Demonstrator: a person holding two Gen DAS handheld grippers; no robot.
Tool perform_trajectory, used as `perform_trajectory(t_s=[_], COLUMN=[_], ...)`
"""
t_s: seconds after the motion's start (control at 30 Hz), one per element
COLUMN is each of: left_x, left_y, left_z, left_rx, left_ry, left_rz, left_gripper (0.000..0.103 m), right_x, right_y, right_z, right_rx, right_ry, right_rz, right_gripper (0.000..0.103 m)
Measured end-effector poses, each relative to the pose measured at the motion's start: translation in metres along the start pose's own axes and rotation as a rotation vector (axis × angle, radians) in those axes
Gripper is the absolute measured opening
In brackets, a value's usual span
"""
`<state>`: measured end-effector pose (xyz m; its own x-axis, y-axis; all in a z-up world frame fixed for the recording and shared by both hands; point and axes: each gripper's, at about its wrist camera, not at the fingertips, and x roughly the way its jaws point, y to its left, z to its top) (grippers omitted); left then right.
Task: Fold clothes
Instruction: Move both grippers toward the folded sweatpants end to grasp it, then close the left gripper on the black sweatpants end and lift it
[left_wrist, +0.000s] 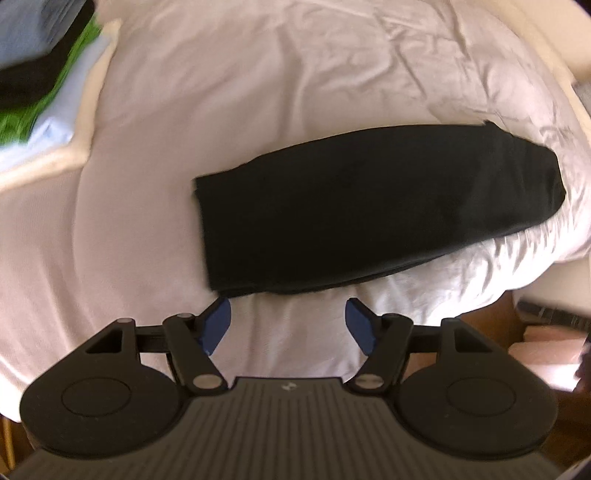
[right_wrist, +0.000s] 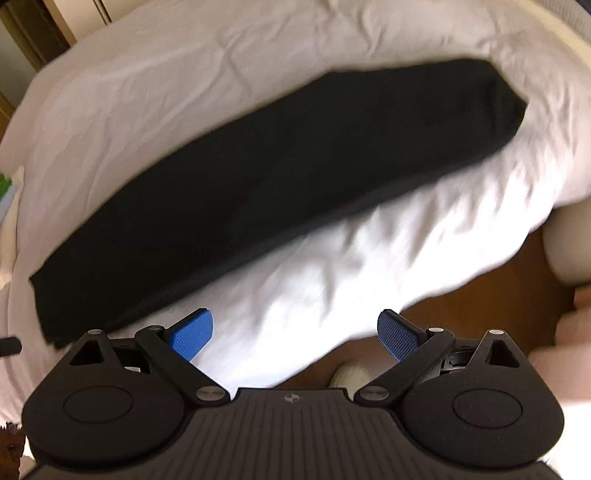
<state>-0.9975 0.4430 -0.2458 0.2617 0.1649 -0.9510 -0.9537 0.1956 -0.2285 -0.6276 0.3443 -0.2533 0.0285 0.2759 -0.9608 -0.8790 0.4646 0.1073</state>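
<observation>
A black garment (left_wrist: 369, 206) lies folded into a long narrow strip on the white bed sheet (left_wrist: 221, 110). It also shows in the right wrist view (right_wrist: 266, 184), running from lower left to upper right. My left gripper (left_wrist: 288, 325) is open and empty, just short of the strip's near edge at its left end. My right gripper (right_wrist: 295, 332) is open and empty, over the sheet's near edge, close to the strip's lower left end.
A stack of folded clothes (left_wrist: 40, 74), black, green and light blue, sits at the far left of the bed. The wooden floor (right_wrist: 480, 295) and pale boxes (left_wrist: 546, 354) lie beyond the bed's right edge. A dark door frame (right_wrist: 33, 33) stands at the back left.
</observation>
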Motion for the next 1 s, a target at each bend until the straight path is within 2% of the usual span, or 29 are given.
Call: perform_trajectory(t_s=[0.07, 0.17, 0.3, 0.37, 0.5, 0.63, 0.73, 0.83, 1.0], left_x=[0.006, 0.021, 0.043, 0.050, 0.064, 0.078, 0.085, 0.093, 0.114], left_y=[0.015, 0.021, 0.001, -0.015, -0.054, -0.086, -0.096, -0.087, -0.053], left_z=[-0.001, -0.002, -0.006, -0.011, -0.037, -0.076, -0.097, -0.108, -0.122], left_rx=[-0.080, -0.189, -0.311, -0.382, -0.585, -0.819, -0.929, -0.989, -1.005], left_ry=[0.009, 0.017, -0.001, -0.033, -0.153, -0.281, -0.364, -0.448, -0.603], left_rz=[-0.028, -0.060, -0.074, -0.069, -0.061, -0.068, -0.088, -0.077, -0.126], left_gripper=[0.065, 0.065, 0.064, 0.065, 0.065, 0.065, 0.065, 0.064, 0.061], right_x=[0.004, -0.004, -0.005, 0.000, 0.017, 0.039, 0.048, 0.060, 0.097], right_y=[0.013, 0.010, -0.026, -0.048, -0.096, -0.151, -0.190, -0.223, -0.262], right_z=[-0.009, -0.008, 0.011, 0.025, 0.065, 0.109, 0.132, 0.140, 0.135], right_rx=[-0.006, -0.035, 0.007, 0.004, -0.114, -0.247, -0.288, -0.242, -0.152], right_ry=[0.043, 0.022, -0.002, -0.001, -0.006, -0.016, -0.052, -0.067, -0.092], right_rz=[0.014, -0.003, -0.020, -0.016, 0.030, 0.103, 0.194, 0.339, 0.491], right_gripper=[0.097, 0.098, 0.098, 0.098, 0.098, 0.098, 0.096, 0.086, 0.084])
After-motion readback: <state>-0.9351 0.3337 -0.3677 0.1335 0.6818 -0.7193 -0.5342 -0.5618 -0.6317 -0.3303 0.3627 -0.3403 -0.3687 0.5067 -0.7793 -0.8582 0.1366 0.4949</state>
